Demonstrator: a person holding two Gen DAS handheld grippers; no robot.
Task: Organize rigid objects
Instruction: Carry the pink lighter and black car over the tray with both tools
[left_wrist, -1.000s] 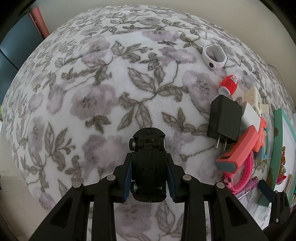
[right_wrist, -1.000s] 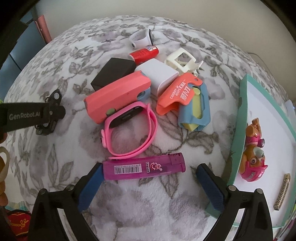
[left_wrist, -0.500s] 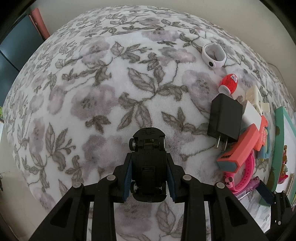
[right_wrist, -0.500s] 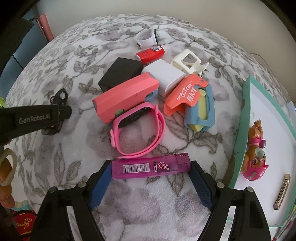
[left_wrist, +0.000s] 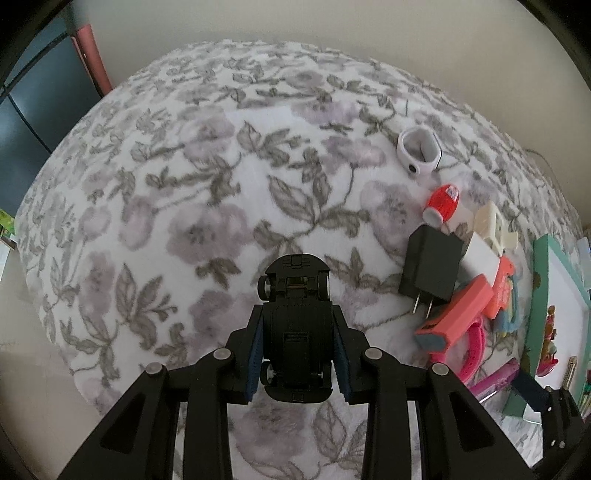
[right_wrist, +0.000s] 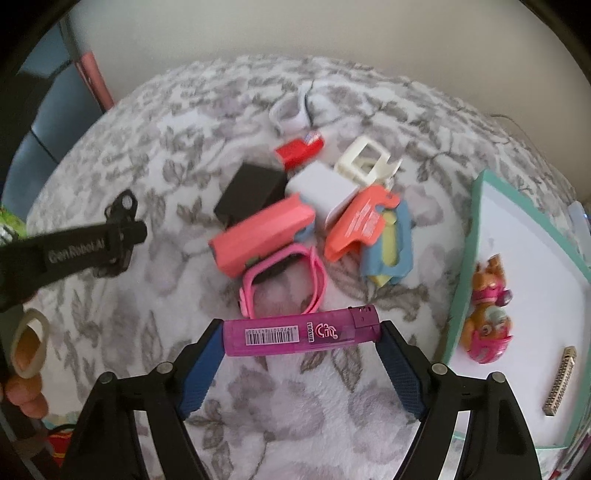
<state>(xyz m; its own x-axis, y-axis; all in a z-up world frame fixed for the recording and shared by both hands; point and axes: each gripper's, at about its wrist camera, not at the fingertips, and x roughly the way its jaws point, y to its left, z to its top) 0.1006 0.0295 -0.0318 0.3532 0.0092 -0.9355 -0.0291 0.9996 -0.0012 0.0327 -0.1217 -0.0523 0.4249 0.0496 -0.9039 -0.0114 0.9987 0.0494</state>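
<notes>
"GenRobot.AI" printed in grey on the left gripper (right_wrist: 127, 210) arm, barcode with unreadable digits and a white logo resembling "Cin" seen on the purple lighter (right_wrist: 299, 331), white lettering on the orange holder (right_wrist: 360, 221) blurred, unread.

Right claw (right_wrist: 301, 345) closed in from wide onto the ends of the lighter (right_wrist: 301, 332), once lying loose between the jaws, and risen with it. Left claw (left_wrist: 297, 354) risen too, car (left_wrist: 296, 328) carried above the blanket (left_wrist: 207, 192).

left claw (left_wrist: 297, 354) clamped, right claw (right_wrist: 300, 345) clamped, both angled down
</notes>
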